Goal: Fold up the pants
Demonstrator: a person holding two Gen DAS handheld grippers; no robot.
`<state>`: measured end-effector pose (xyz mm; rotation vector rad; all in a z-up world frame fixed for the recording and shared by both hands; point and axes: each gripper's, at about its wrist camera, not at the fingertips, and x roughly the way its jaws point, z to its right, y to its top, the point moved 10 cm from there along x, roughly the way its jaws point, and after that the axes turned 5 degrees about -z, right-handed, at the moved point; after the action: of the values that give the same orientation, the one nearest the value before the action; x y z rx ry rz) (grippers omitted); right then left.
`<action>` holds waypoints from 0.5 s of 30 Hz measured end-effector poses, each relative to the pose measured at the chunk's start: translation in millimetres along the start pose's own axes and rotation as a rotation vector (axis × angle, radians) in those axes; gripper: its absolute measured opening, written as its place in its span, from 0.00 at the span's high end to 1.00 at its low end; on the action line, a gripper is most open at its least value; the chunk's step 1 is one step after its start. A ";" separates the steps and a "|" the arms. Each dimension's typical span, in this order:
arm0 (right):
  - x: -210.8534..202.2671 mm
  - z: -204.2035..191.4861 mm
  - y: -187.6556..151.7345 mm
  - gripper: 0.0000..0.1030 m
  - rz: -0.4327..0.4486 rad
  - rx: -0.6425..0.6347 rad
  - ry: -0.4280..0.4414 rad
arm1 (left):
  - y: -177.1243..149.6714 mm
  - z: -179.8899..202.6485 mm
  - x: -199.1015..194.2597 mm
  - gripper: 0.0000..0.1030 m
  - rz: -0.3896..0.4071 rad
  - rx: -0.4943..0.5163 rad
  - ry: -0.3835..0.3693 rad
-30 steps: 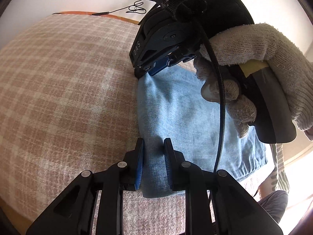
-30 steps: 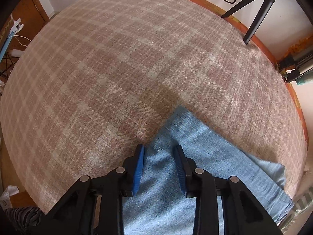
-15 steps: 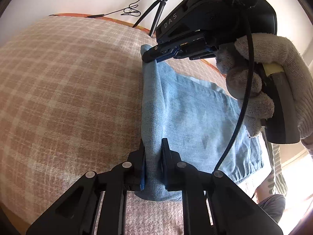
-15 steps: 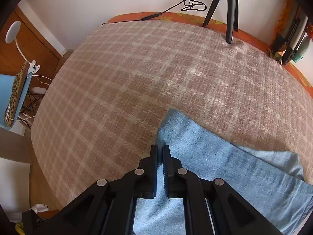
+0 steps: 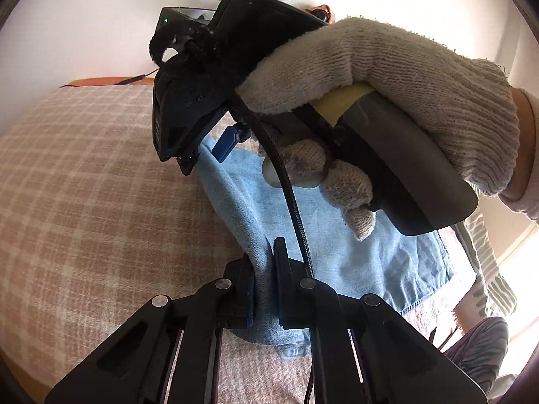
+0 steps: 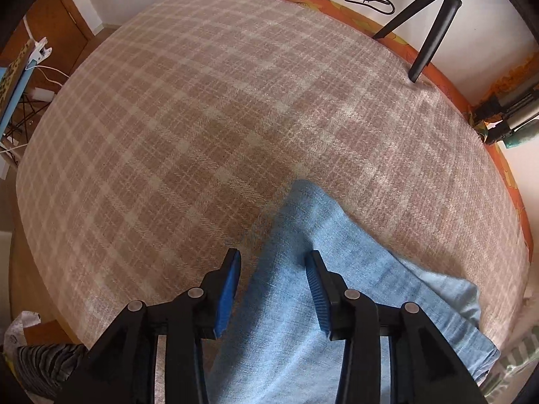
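Plaid bedspread [image 6: 188, 141], pants [image 6: 303, 303] under right hand-held gripper [image 6: 273, 289]

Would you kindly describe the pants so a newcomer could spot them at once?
Start from the wide bed cover, checked in beige and brown. Near its close edge lie the pants, partly folded. They are the only pale blue denim thing on it, plain against the checks.

Black gripper [image 6: 273, 289] — blue-padded jaws — knit glove [image 5: 387, 101], black cable [image 5: 289, 198].
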<state>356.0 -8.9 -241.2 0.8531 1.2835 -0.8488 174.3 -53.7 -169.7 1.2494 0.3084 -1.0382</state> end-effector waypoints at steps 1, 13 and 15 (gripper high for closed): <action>-0.2 3.1 -1.3 0.80 0.009 0.015 0.010 | -0.1 1.6 0.1 0.93 -0.002 0.000 -0.006; -97.5 72.4 -37.0 0.97 0.268 0.192 0.264 | 26.6 56.7 -32.6 0.94 0.031 0.023 -0.179; -115.5 87.4 -45.6 0.97 0.304 0.216 0.277 | 35.0 71.8 -36.6 0.94 0.032 0.027 -0.212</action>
<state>343.0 -101.1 -121.3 1.3377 1.2695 -0.6478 158.4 -101.1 -97.5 1.1530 0.1112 -1.1396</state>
